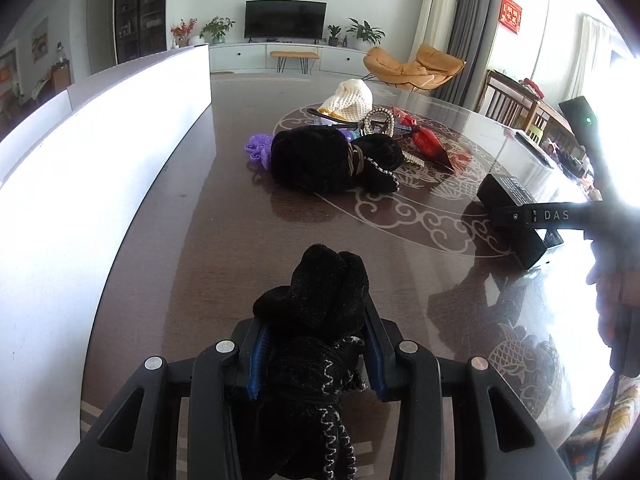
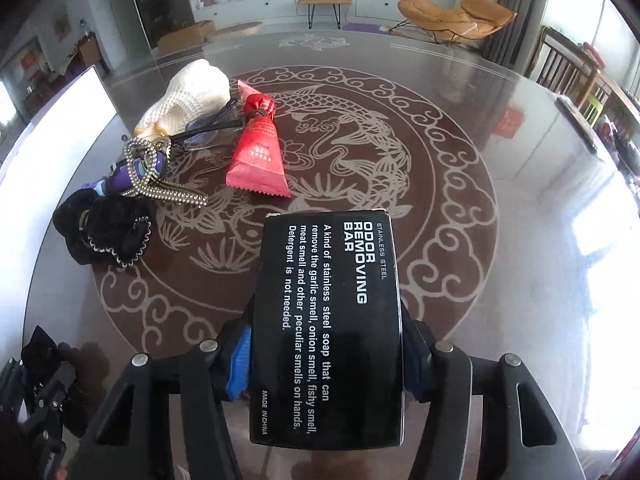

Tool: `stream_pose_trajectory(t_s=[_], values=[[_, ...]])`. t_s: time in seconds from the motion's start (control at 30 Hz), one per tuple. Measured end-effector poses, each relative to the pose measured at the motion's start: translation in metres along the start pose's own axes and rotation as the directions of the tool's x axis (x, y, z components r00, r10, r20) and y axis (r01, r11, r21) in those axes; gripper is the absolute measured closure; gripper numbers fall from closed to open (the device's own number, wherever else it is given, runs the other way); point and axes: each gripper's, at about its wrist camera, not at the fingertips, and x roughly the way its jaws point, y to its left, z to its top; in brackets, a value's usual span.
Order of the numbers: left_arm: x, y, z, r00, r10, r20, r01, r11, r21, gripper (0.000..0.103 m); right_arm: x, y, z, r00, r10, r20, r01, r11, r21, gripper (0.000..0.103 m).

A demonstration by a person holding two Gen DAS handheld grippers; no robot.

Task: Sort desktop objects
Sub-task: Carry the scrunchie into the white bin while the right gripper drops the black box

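My left gripper (image 1: 314, 320) is shut on a black plush hair tie (image 1: 324, 280) that bulges out between its blue pads, low over the table's near side. In the right wrist view my right gripper (image 2: 326, 344) is shut on a black box (image 2: 328, 320) printed "ODOR REMOVING BAR", with the pads against its long sides. From the left wrist view that box (image 1: 504, 192) sits far right, just above the glass. A pile lies mid-table: a second black plush tie (image 1: 328, 160), a purple hair tie (image 1: 258, 148), a rhinestone clip (image 2: 148, 168), glasses (image 2: 212, 128), a red packet (image 2: 258, 152) and a white knitted cloth (image 2: 188, 96).
The round glass-topped table (image 2: 460, 220) bears a fish pattern. A tall white box wall (image 1: 80, 160) runs along its left side. A person's hand (image 1: 616, 288) holds the right tool at the right edge. Wooden chairs (image 2: 568, 68) stand beyond the far right rim.
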Motion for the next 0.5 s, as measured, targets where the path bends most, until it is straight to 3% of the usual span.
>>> stream_pose_trajectory(t_s=[0.17,0.3,0.4,0.5], values=[[-0.033,0.005,0.005,0.995,-0.071,0.07,0.075,0.996,-0.057,0.065,-0.036,-0.003,-0.018,0.996,0.065,0.053,-0.062,0.996,-0.057,0.044],[-0.075,0.016,0.031,0.983,-0.105,0.148,0.12,0.988,-0.097,0.066,-0.071,0.025,0.0,0.985,0.142,0.1,-0.13,0.985,-0.115,0.044],[-0.11,0.047,0.05,0.977,-0.086,0.197,0.118,0.981,-0.155,0.066,-0.102,0.07,0.021,0.959,0.236,0.153,-0.21,0.963,-0.172,0.044],[-0.14,0.094,0.063,0.973,0.0,0.229,0.052,0.974,-0.221,0.066,-0.129,0.132,0.041,0.917,0.353,0.185,-0.304,0.919,-0.251,0.044]])
